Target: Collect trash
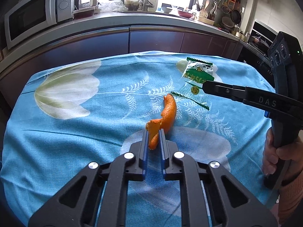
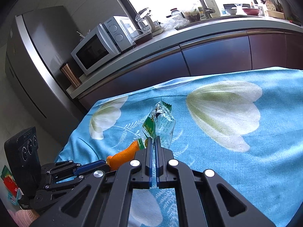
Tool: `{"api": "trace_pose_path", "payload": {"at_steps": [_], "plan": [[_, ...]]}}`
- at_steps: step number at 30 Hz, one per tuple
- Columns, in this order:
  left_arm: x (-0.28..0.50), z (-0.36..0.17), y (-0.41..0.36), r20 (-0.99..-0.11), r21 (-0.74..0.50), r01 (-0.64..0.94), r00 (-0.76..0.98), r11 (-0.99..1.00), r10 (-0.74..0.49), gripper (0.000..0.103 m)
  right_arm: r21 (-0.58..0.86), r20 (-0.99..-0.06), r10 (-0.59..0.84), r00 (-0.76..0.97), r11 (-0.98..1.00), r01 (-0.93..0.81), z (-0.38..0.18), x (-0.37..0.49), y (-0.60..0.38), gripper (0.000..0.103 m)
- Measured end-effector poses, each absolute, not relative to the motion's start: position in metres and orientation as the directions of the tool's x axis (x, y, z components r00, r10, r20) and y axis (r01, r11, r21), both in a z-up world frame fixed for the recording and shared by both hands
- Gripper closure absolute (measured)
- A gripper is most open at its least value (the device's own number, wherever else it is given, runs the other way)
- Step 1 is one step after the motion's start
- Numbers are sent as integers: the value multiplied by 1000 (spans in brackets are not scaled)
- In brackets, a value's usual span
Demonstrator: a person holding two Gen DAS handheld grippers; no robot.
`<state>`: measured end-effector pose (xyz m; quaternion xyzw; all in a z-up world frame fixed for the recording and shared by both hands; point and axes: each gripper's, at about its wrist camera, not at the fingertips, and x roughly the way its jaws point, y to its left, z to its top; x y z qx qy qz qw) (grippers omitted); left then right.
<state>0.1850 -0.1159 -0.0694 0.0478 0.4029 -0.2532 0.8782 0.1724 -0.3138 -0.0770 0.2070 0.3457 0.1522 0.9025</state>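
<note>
An orange peel (image 1: 166, 113) lies on the blue flowered tablecloth (image 1: 75, 141). My left gripper (image 1: 153, 134) is shut on the peel's near end. A green and clear snack wrapper (image 1: 197, 75) lies beyond the peel. My right gripper (image 2: 153, 141) is shut on the wrapper (image 2: 162, 121) at its near edge. The right gripper also shows in the left wrist view (image 1: 204, 88), reaching in from the right. The peel (image 2: 125, 157) and the left gripper (image 2: 106, 165) show low left in the right wrist view.
A kitchen counter (image 1: 113, 21) with dark cabinet fronts runs behind the table. A microwave (image 1: 30, 17) stands on it at the left, dishes and utensils (image 1: 206, 13) at the right. A fridge (image 2: 37, 66) stands left of the counter.
</note>
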Motion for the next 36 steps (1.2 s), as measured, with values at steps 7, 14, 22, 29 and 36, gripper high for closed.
{"api": "trace_pose_path", "payload": {"at_steps": [7, 14, 22, 29, 36], "plan": [[173, -65, -111, -712, -124, 484, 565, 866, -417, 99, 484, -541, 430, 722, 862, -151, -72, 167, -313, 101], [159, -58, -93, -696, -142, 471, 579, 871, -426, 99, 492, -527, 444, 725, 855, -166, -68, 158, -313, 101], [143, -60, -68, -700, -140, 462, 580, 876, -418, 99, 526, -569, 452, 687, 842, -120, -81, 152, -316, 90], [133, -57, -47, -681, -156, 452, 595, 878, -427, 85, 552, -574, 428, 698, 832, -57, -83, 133, -333, 70], [133, -58, -39, -681, -168, 446, 592, 879, -431, 57, 561, -585, 391, 710, 828, 6, -88, 139, -348, 50]]}}
